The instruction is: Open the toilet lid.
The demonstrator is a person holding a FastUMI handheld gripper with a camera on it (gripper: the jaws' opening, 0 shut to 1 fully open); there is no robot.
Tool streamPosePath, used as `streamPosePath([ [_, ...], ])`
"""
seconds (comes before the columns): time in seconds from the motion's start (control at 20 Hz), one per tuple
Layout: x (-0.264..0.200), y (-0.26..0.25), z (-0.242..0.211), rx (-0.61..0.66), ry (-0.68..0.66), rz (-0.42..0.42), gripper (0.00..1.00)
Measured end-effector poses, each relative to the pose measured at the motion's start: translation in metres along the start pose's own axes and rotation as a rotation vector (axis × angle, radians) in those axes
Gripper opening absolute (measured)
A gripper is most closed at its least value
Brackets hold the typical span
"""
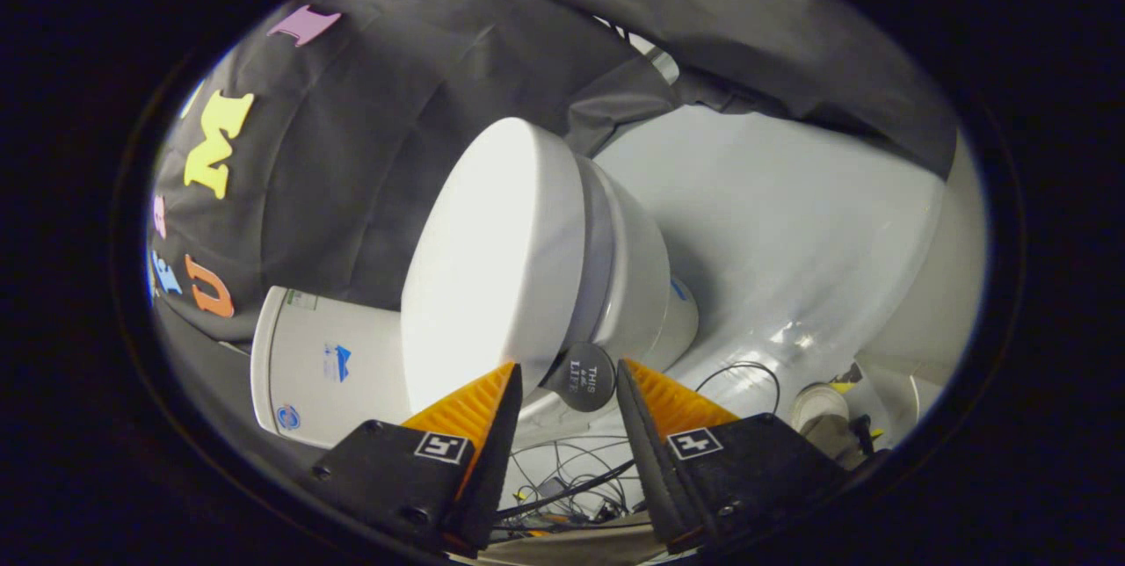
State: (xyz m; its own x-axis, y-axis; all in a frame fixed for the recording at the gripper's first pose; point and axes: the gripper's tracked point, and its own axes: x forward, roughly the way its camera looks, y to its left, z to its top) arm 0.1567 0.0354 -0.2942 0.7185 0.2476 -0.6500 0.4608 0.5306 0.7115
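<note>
Toilet lid [492, 258]: down on bowl [637, 276], at 12 o'clock just beyond gripper [567, 386]. Jaws parted wide, nothing held. Lifting judged wholly left.

**Booth surroundings: cloth wall, pale floor, loose cabling**

Black cloth wall [422, 135], creased, hangs on the far side. Pale glossy floor [791, 223] reflects overhead light. Tangled cables [571, 478] lie near. A thin black wire [743, 370] loops on the floor.

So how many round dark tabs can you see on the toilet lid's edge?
1. A single round dark tab sticks out from the toilet lid rim, just ahead of the open fingers and between them. More may be hidden around the lid's far edge.
</note>
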Motion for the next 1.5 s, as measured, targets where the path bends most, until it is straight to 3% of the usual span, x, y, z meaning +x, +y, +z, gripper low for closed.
streamPosePath([
  [0.2,0.006,-0.002,-0.002,0.038,0.013,-0.005,0.58],
  [0.45,0.006,-0.005,0.000,0.026,0.002,-0.028,0.37],
  [0.7,0.004,-0.006,0.003,0.054,-0.003,-0.034,0.29],
  [0.8,0.000,-0.002,0.003,0.073,-0.003,-0.025,0.15],
  [1.5,-0.020,0.021,0.007,-0.014,-0.033,-0.023,0.12],
])
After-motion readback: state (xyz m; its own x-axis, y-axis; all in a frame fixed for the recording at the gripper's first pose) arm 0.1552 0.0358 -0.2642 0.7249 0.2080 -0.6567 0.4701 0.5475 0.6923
